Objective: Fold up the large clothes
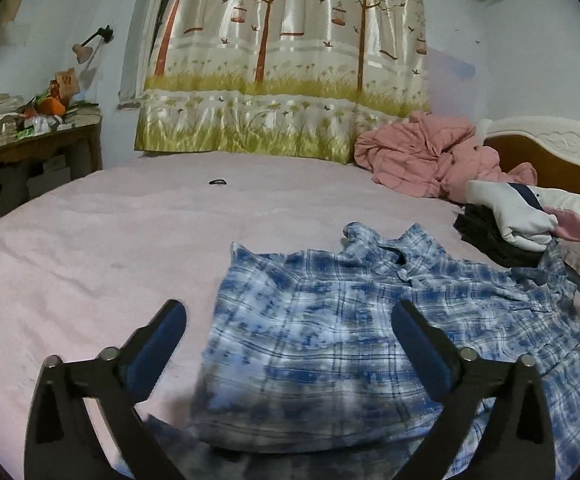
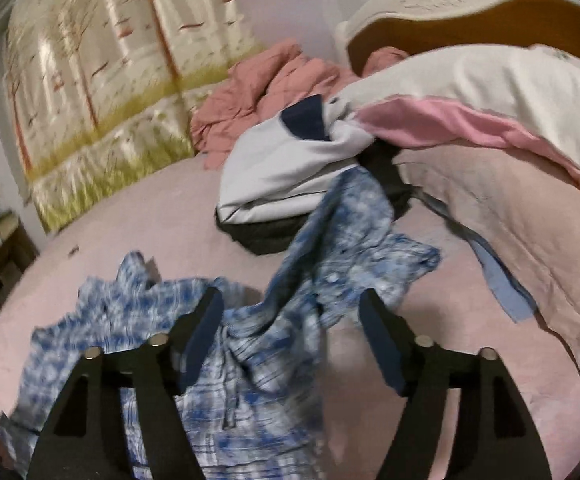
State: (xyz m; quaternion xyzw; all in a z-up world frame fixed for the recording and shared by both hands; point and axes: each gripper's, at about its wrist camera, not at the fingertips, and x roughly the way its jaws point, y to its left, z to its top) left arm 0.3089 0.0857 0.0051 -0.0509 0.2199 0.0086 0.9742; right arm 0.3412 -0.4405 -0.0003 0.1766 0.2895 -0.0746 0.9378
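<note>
A blue and white plaid shirt (image 1: 330, 332) lies crumpled on the pink bed sheet (image 1: 90, 248), collar away from me. My left gripper (image 1: 290, 316) is open just above the shirt's near left part, its fingers astride the cloth without touching it. In the right wrist view the same shirt (image 2: 250, 340) lies rumpled, with a sleeve (image 2: 350, 220) stretched toward a clothes pile. My right gripper (image 2: 292, 312) is open over the shirt's right side and holds nothing. That view is blurred.
A pile of white, navy and black clothes (image 1: 502, 220) lies at the right by a pillow (image 2: 490, 92). A pink quilt (image 1: 430, 152) is bunched near the headboard (image 1: 550, 148). A small dark hair tie (image 1: 218, 181) lies mid-bed. A cluttered wooden table (image 1: 30, 140) stands left.
</note>
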